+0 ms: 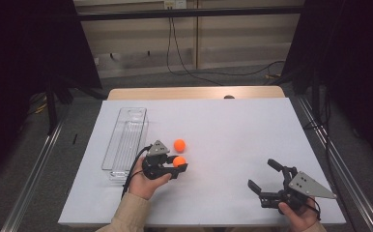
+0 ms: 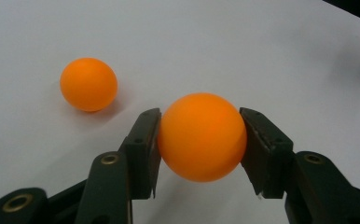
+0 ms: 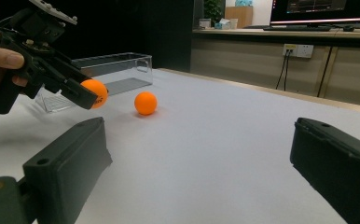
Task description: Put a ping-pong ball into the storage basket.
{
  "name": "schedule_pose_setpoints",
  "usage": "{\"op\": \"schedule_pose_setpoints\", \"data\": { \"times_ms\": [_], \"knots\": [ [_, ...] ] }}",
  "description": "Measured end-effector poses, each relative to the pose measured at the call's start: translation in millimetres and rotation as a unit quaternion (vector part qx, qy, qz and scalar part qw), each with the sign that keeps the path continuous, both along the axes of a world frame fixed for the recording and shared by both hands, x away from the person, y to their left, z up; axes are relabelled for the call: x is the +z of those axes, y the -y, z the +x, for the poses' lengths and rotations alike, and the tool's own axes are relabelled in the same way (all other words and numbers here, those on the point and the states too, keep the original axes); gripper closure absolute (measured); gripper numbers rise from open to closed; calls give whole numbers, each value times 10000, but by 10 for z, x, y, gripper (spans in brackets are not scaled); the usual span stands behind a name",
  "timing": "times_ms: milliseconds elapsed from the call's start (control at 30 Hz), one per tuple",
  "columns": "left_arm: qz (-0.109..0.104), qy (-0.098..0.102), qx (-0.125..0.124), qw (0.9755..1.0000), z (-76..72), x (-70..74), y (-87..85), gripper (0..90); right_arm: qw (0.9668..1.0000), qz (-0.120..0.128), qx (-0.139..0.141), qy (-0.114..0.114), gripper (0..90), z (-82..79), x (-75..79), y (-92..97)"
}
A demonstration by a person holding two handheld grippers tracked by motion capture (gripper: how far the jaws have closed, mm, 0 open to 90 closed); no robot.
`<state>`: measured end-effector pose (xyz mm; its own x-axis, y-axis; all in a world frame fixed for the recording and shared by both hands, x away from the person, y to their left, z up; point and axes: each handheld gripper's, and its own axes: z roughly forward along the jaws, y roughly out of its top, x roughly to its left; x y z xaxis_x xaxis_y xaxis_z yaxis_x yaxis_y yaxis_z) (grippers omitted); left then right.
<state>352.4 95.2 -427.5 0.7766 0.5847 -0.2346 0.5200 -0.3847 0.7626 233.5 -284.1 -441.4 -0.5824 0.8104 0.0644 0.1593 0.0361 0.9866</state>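
Held ball (image 1: 179,161) sits clamped in the left gripper (image 1: 177,165), just above the white sheet (image 1: 233,145) near the middle of the table, as the high view gives it; a second ball (image 1: 179,145) lies loose on the sheet just beyond, near but apart. That view alone lays out the whole table: a clear tray (image 1: 125,140) stands lengthwise by the sheet's left edge, just left of the left hand (image 1: 146,182), with no ball in it that I can see, and the right gripper (image 1: 262,176) rests well apart near the sheet's right front corner, jaws spread with nothing between them. The left gripper view brings the grip close: the held ball (image 2: 201,136) is pinched at its two sides between the black pads (image 2: 145,151), and the second ball (image 2: 88,84) rests on the sheet behind and to the left. The right gripper view looks level across the sheet between its own wide-set jaws, with bare sheet in the gap. Farther off it shows the left gripper (image 3: 92,95) from the side with the held ball (image 3: 95,92) lifted off the sheet, the second ball (image 3: 146,103) resting beside it, and the tray (image 3: 110,74) behind them, its walls clear and its floor bare where visible. A desk with monitors lines the background there.
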Motion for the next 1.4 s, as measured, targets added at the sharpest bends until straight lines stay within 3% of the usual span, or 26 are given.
{"op": "schedule_pose_setpoints", "data": {
  "times_ms": [1400],
  "knots": [
    [-20, 41, 199, 9998, 33, 67, -132, 508, 10000, -19, 26, -5, 32, 3, -1, -4]
  ]
}}
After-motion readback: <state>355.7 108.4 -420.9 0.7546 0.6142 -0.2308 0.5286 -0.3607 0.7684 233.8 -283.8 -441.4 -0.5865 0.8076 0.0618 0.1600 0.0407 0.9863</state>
